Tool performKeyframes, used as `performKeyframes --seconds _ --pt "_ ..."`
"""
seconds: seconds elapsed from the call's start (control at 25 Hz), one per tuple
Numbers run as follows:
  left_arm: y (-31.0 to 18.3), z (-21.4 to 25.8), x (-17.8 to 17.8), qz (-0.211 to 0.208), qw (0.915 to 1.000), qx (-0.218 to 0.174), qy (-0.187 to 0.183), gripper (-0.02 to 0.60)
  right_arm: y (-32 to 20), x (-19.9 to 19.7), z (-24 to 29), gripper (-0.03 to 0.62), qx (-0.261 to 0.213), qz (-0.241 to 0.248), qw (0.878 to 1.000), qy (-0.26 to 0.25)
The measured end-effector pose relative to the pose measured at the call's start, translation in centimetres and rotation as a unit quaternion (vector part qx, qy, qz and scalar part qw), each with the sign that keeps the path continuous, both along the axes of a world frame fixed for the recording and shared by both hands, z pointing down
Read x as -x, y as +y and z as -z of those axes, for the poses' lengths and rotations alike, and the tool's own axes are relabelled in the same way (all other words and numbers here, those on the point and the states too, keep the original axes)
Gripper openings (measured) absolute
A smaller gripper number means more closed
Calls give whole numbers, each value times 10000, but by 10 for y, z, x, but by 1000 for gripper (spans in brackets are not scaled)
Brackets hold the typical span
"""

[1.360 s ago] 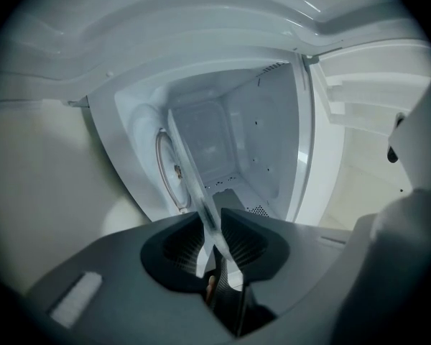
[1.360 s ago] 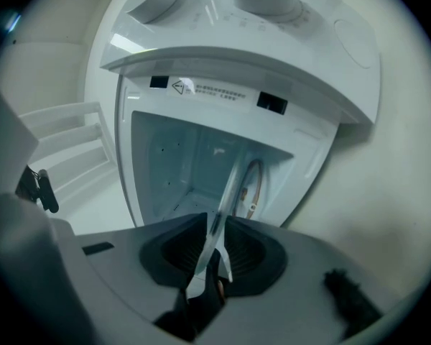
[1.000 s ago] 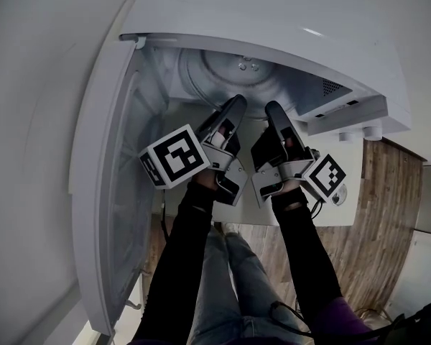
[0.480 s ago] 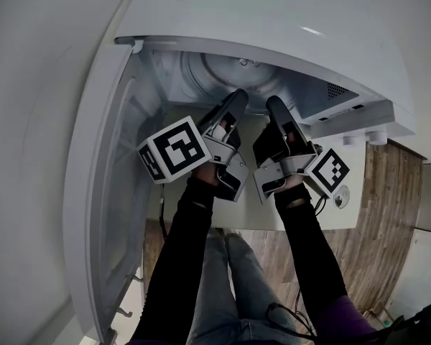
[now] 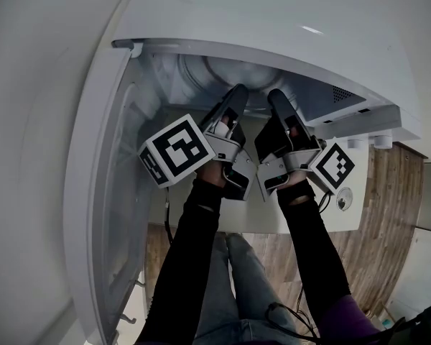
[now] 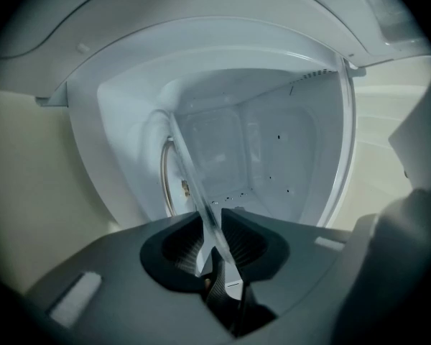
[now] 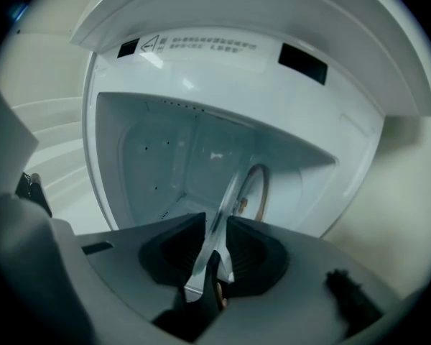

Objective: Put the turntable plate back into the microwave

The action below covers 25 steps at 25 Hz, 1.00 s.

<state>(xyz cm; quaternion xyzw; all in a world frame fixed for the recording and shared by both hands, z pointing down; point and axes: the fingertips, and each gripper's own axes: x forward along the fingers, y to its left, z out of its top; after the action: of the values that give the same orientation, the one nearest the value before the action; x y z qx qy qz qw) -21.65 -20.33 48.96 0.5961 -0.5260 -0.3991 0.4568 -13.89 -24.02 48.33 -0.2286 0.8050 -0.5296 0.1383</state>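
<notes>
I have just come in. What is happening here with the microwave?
A person is putting the glass plate back into the microwave, whose door stands open. The left gripper and the right gripper reach side by side into the opening, each with the plate's rim between its jaws. The left is closed on the rim. The right gripper's jaws have just been opening a little, with the rim between them.
</notes>
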Motion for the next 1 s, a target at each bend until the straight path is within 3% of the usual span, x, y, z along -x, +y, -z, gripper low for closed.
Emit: performKeyframes --seconds 0.36,0.64,1.0 --pt "-3 -4 0 -57 9988 473 66 81 -1 -1 -1 92 136 -153 9998 -60" --pt "-1 -7 -2 -326 9920 1114 -503 80 0 0 -5 86 364 -272 9989 -101" --pt "1 -10 -8 -677 9868 1267 -753 101 -2 -2 -7 75 562 -472 9967 -333"
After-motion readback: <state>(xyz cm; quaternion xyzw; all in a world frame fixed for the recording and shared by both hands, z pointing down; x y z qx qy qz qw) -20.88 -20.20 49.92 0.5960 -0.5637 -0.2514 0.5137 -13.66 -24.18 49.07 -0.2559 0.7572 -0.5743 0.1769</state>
